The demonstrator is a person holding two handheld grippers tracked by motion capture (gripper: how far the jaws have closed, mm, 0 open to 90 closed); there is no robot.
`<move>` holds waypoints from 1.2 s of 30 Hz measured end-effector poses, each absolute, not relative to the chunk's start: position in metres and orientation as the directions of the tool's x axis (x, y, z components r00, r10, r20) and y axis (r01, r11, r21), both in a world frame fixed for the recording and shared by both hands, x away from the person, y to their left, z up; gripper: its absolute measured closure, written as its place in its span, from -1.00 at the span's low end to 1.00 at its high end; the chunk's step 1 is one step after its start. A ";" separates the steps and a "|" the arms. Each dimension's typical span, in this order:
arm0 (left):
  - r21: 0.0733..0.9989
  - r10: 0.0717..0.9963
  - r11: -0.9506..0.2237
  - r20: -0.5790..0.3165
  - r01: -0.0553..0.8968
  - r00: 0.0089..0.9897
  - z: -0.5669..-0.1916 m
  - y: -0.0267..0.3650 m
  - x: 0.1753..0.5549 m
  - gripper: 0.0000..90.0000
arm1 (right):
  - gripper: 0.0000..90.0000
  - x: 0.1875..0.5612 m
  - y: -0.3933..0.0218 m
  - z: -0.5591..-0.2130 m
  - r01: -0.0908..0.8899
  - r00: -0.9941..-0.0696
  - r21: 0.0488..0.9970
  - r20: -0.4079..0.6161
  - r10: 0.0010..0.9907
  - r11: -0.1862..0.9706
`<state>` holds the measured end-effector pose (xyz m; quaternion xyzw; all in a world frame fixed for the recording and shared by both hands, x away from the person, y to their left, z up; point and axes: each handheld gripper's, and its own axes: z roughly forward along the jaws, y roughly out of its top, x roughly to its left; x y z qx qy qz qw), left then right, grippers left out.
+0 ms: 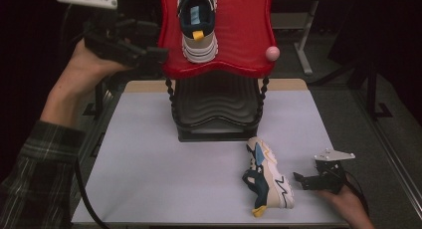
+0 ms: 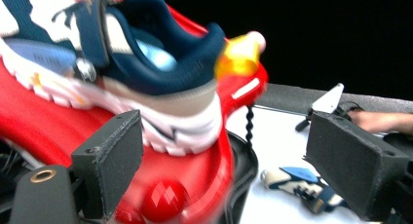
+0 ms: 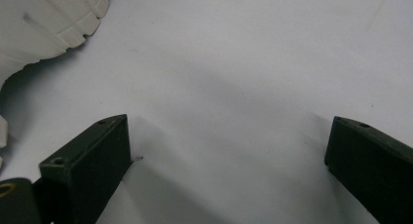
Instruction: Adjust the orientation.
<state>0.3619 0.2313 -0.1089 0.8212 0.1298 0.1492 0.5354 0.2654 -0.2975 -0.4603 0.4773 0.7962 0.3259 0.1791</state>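
Note:
A navy, white and beige sneaker (image 1: 198,25) stands on the red top shelf (image 1: 244,35) of a two-tier rack, heel and yellow pull tab toward me. My left gripper (image 1: 152,55) is held up at the shelf's left edge, open; in the left gripper view its open jaws (image 2: 224,136) frame that sneaker's heel (image 2: 160,78) without touching it. The matching sneaker (image 1: 268,179) lies on its side on the table near the front right. My right gripper (image 1: 300,179) rests low just right of it, open and holding nothing; its view (image 3: 226,136) shows the white sole (image 3: 39,24) at upper left.
The rack's black lower shelf (image 1: 216,112) sits under the red one, joined by beaded black posts (image 1: 170,92). A pink ball (image 1: 272,53) caps the red shelf's right corner. The pale table (image 1: 164,154) has open surface on the left and front.

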 end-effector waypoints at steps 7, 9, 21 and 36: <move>0.921 0.389 -0.381 0.081 0.080 0.918 -0.139 0.248 0.341 -0.70 | -0.95 0.265 -0.297 -0.460 0.643 -0.479 0.689 0.023 0.877 0.334; 0.922 0.399 -0.377 0.072 0.092 0.914 -0.153 0.252 0.335 -0.70 | -0.95 0.265 -0.297 -0.460 0.643 -0.480 0.689 0.022 0.877 0.335; 0.911 0.452 -0.379 0.028 0.164 0.892 -0.248 0.261 0.311 -0.69 | -0.95 0.265 -0.297 -0.460 0.642 -0.482 0.689 0.022 0.876 0.337; 0.863 0.545 -0.408 -0.032 0.298 0.838 -0.358 0.273 0.287 -0.67 | -0.18 0.265 -0.304 -0.434 0.626 -0.524 0.722 0.109 0.845 0.295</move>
